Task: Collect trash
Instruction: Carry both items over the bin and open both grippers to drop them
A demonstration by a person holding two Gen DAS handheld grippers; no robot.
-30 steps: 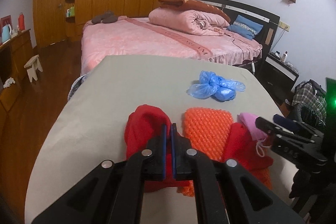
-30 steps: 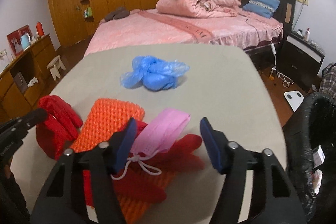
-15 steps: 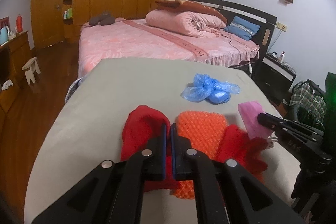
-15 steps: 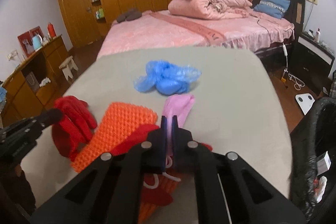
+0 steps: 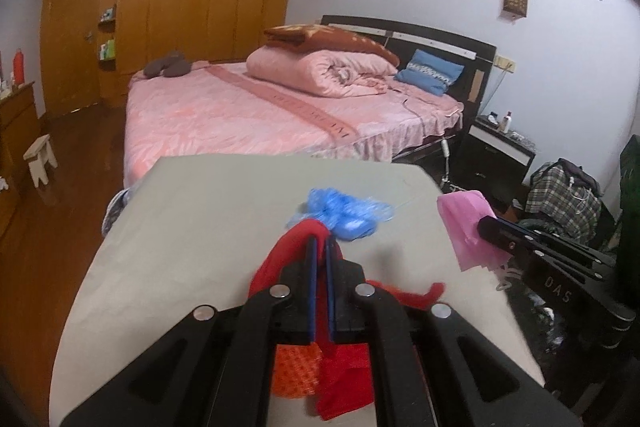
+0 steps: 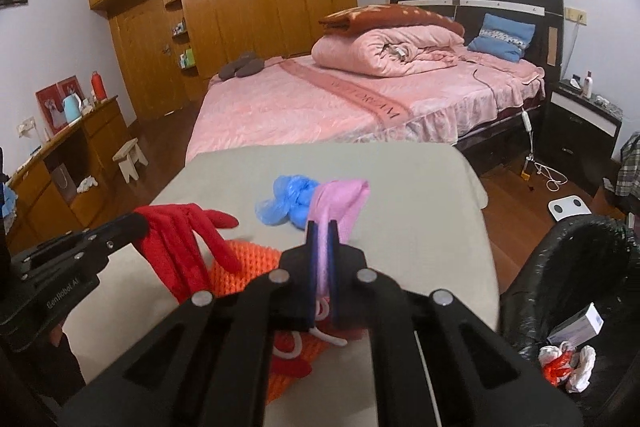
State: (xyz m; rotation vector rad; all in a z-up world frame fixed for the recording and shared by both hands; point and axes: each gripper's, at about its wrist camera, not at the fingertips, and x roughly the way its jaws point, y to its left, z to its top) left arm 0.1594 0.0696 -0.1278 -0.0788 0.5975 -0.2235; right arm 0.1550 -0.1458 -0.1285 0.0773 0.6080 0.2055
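My left gripper (image 5: 320,247) is shut on a red glove (image 5: 280,259) and holds it lifted above the grey table (image 5: 192,227); the glove also shows in the right wrist view (image 6: 188,243). My right gripper (image 6: 322,231) is shut on a pink face mask (image 6: 340,203) and holds it raised; the mask also shows in the left wrist view (image 5: 464,227). A crumpled blue plastic cover (image 6: 288,203) lies on the table beyond both grippers. An orange knitted cloth (image 6: 244,267) and another red glove (image 6: 292,367) lie under the grippers.
A black-lined trash bin (image 6: 568,291) with a box and crumpled paper inside stands at the table's right edge. A pink bed (image 6: 340,99) is behind the table. A wooden dresser (image 6: 60,163) and small stool (image 6: 130,157) are at left. A nightstand (image 6: 580,127) is at right.
The right gripper closed on the pink mask and lifted it off the pile. The left gripper, shut throughout, raised the red glove off the table.
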